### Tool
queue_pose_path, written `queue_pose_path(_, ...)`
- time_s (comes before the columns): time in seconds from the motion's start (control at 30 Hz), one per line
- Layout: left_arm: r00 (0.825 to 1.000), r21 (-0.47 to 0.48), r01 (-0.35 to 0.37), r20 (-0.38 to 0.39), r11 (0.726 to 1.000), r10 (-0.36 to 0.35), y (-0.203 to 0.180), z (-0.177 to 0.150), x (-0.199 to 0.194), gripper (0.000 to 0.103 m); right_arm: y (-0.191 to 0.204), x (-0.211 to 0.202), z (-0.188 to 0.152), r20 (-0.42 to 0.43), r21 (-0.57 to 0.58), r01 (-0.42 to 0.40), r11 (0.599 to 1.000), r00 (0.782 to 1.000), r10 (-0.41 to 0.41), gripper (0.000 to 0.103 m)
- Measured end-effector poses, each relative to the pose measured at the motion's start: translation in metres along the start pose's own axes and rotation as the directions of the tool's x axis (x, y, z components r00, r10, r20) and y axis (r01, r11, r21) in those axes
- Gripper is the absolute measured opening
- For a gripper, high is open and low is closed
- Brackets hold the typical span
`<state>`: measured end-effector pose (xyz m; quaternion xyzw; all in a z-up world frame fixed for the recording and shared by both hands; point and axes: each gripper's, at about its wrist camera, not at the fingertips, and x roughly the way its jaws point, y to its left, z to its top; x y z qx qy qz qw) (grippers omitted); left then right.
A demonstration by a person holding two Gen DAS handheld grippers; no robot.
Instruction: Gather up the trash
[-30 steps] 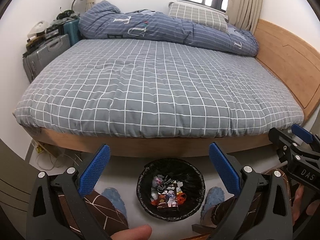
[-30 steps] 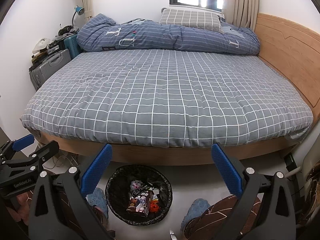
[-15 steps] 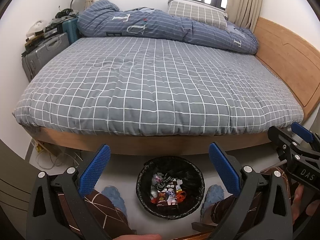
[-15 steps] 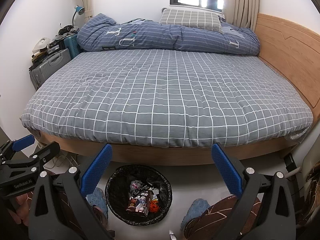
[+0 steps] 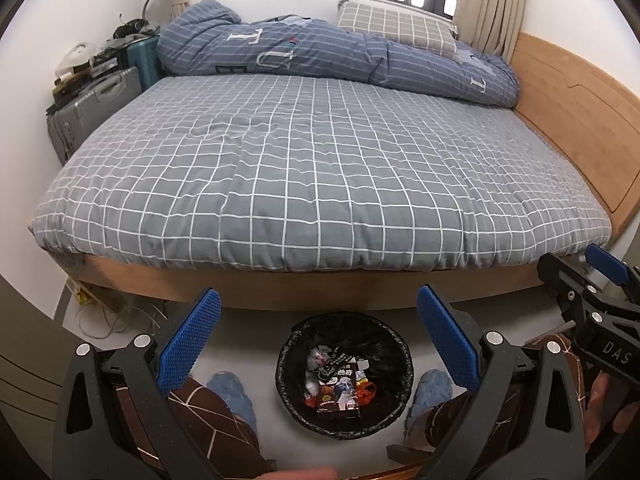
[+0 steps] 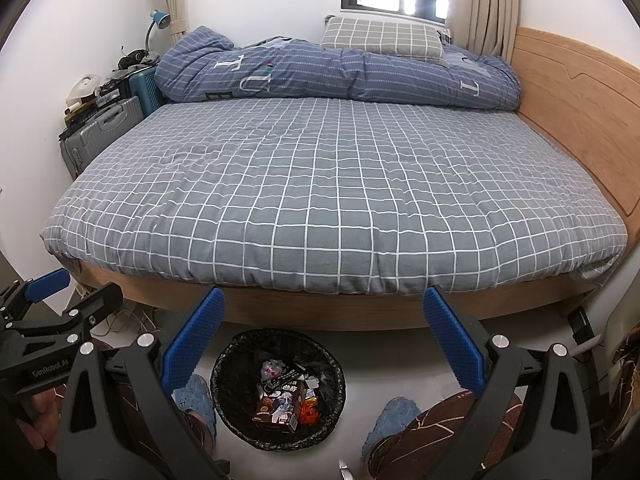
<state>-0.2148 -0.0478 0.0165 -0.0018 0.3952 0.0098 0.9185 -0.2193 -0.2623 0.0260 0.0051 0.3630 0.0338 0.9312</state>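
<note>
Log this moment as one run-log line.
left hand-held gripper: open, empty | right hand-held gripper: open, empty | bin: on floor, holds trash | bed: no trash visible

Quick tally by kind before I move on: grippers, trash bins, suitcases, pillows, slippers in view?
Grippers: 2, left gripper and right gripper, both open and empty
Trash bins: 1, bin on the floor
Suitcases: 2, grey suitcase and teal suitcase
Pillows: 1, pillow
Slippers: 2, slipper, slipper
Total: 8
</note>
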Motion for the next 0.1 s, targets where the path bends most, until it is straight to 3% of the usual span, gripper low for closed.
queue_pose_path(0.1,1.000,-0.001,-0.001,0.000,1.000,0.001,0.0013,0.0007,-0.0006,0.096,0.0006,-0.0004,0.0005,0.000,0.000,0.000,1.000,1.000,0.000,0.095)
